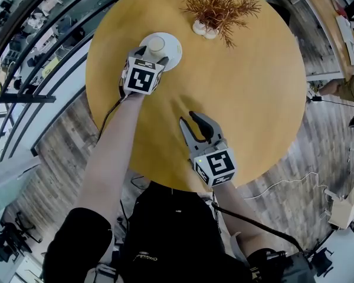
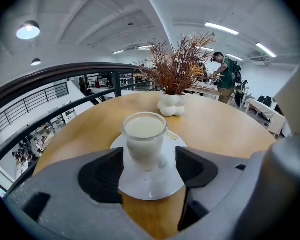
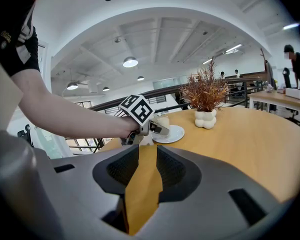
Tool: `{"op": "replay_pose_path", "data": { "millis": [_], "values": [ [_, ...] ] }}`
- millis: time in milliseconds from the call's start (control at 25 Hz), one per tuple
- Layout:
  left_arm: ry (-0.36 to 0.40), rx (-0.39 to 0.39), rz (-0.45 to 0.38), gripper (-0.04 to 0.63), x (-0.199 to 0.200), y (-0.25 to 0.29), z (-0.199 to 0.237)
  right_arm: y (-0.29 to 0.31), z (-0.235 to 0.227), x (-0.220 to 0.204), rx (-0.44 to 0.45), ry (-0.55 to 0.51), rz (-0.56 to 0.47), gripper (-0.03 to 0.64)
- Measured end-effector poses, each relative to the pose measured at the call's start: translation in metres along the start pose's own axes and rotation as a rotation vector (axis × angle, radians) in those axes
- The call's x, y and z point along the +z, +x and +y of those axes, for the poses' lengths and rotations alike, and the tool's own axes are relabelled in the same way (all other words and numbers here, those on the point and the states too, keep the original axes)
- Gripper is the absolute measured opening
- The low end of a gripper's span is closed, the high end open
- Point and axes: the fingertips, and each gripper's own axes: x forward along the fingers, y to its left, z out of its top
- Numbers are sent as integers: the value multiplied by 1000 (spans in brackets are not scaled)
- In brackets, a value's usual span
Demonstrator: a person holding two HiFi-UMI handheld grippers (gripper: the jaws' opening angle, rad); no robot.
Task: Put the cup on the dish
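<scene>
The right hand-held gripper (image 3: 147,159) was held over the table (image 3: 250,139), jaws slightly apart and empty. The left hand-held gripper (image 2: 150,156) was spread clear of the cup (image 2: 145,139), already set on the dish (image 2: 151,185). A straight withdrawal was judged to be called for next.

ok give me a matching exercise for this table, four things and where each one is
1 cup
2 dish
3 vase of dried twigs
4 right gripper

a under the cup
b far side of the table
c near side of the table, jaws empty
d between the left gripper's open jaws

Pairs: 1-d, 2-a, 3-b, 4-c
</scene>
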Motion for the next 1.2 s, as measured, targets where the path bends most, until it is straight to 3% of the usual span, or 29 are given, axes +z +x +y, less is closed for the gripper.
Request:
{"op": "replay_pose_path", "data": {
  "millis": [200, 560, 1200],
  "values": [
    [-14, -2, 10, 314, -2, -11, -5, -4, 0, 11, -3, -8, -16, 110],
    [-28, -1, -37, 206, 8, -46, -22, -14, 0, 33, -11, -24, -58, 110],
    [-30, 19, -307, 54, 52, -194, -63, -43, 32, 92, -3, -86, -172, 110]
  ]
}}
